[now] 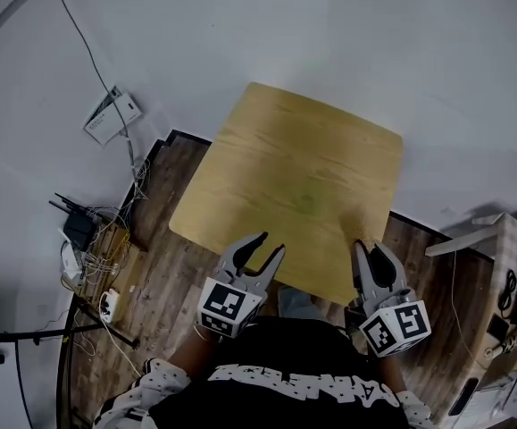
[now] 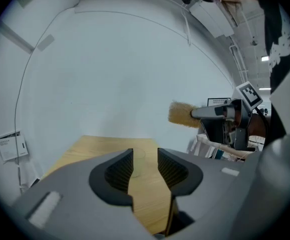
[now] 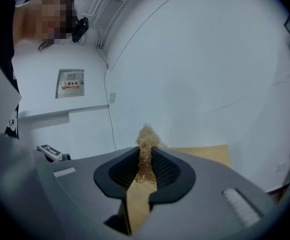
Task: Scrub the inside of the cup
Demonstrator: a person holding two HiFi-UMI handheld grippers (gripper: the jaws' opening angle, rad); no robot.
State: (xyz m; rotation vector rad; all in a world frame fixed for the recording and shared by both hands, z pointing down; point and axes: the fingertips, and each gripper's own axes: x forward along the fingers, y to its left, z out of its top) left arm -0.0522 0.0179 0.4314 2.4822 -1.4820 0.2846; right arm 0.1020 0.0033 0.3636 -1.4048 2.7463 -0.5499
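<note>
Wooden table [image 1: 240, 177] carries a clear cup [image 2: 137, 161], dead ahead of the left gripper [image 2: 145, 152], whose jaws stand partly apart and empty. Beside it, the right gripper [image 3: 146, 149] clamps a fibrous scrubber [image 3: 147, 135].

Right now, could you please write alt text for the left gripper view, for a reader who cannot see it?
The left gripper has its jaws apart and empty, and through the gap a faint clear cup shows on the wooden table ahead. At the right, the right gripper holds a tan scrubber in the air.
</note>
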